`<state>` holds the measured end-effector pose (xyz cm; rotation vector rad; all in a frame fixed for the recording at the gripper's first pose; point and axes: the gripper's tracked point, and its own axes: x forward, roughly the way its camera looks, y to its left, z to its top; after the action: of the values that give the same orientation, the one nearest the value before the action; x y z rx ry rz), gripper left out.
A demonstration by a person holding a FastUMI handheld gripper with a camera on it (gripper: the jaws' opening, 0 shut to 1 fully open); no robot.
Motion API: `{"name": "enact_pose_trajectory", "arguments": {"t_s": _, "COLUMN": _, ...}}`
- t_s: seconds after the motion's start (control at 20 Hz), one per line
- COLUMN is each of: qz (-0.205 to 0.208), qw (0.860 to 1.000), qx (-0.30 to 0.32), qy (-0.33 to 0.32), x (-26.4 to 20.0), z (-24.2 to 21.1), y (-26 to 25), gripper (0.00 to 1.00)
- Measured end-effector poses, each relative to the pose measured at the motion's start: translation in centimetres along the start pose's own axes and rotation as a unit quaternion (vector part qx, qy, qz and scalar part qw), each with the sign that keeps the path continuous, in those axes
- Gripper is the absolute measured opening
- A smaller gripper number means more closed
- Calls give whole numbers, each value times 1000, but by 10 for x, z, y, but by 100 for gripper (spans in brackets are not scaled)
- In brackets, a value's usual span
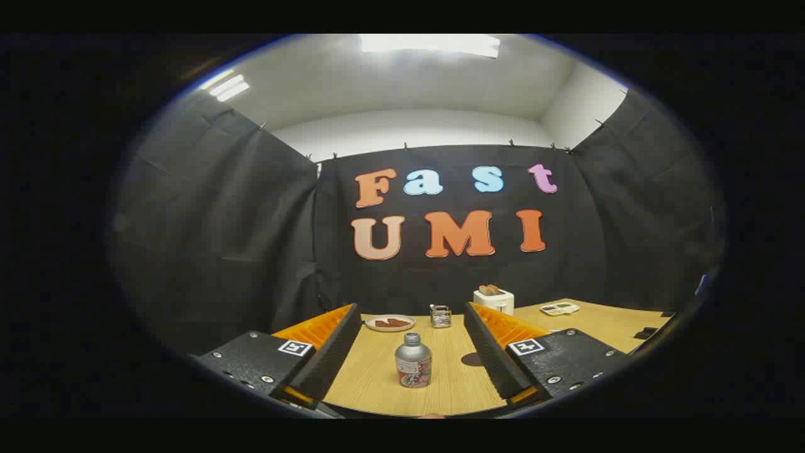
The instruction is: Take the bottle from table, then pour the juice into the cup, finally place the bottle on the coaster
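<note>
Table [377, 384] roomy — bottle [413, 362] upright between spread tongs [412, 352] (untouched).

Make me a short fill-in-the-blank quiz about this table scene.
1. The bottle stands ____ on the table.
2. The gripper is ____, its fingers either side of the bottle without touching it.
3. Beyond the bottle sits a glass cup; right of that, a white ____ holds bread.

Missing words: upright; open; toaster

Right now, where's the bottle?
The bottle stands upright on the wooden table, between the open fingers of the hand-held gripper, untouched; the cup sits beyond it.
</note>
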<state>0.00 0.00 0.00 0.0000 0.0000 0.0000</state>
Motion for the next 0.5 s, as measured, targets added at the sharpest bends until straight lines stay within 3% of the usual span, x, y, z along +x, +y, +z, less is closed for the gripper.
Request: {"name": "enact_pose_trajectory", "arguments": {"t_s": 0.5, "qz": 0, "qw": 1000, "qx": -4, "qy": 8, "x": 2, "z": -5, "y": -1, "gripper": 97}}
